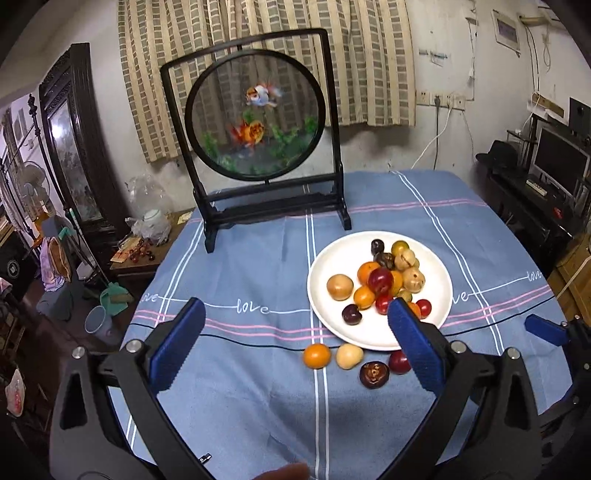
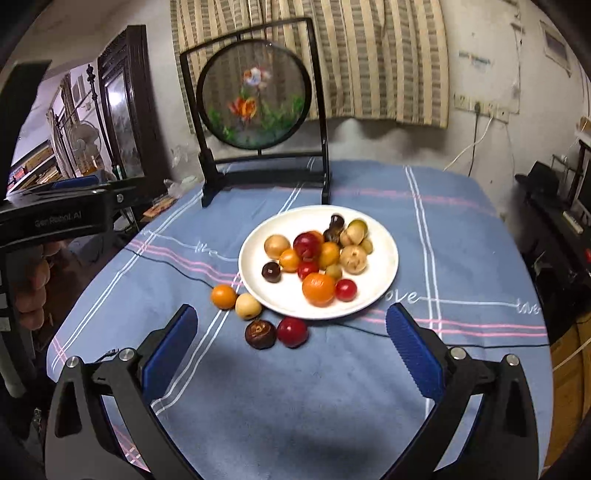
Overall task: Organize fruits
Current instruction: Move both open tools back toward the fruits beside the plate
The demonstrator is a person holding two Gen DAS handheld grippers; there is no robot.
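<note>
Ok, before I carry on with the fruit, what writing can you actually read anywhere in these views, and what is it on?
"love": stitched in white, repeated along the stripes of the blue checked tablecloth.
"Gen Robot AI": faint grey print on the black body of the left gripper, seen from the right wrist view; blurred, so uncertain.
Framed paper sign high on the wall: too blurred to read.

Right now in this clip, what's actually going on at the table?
A person holds a hand-held gripper in each hand over a table with a blue cloth, sorting fruit. Most fruit already sits on the white plate. Four pieces lie on the cloth beside its near edge: an orange, a pale fruit, a dark brown fruit and a red fruit. The left hand-held gripper and the right hand-held gripper are both open and hold nothing.
</note>
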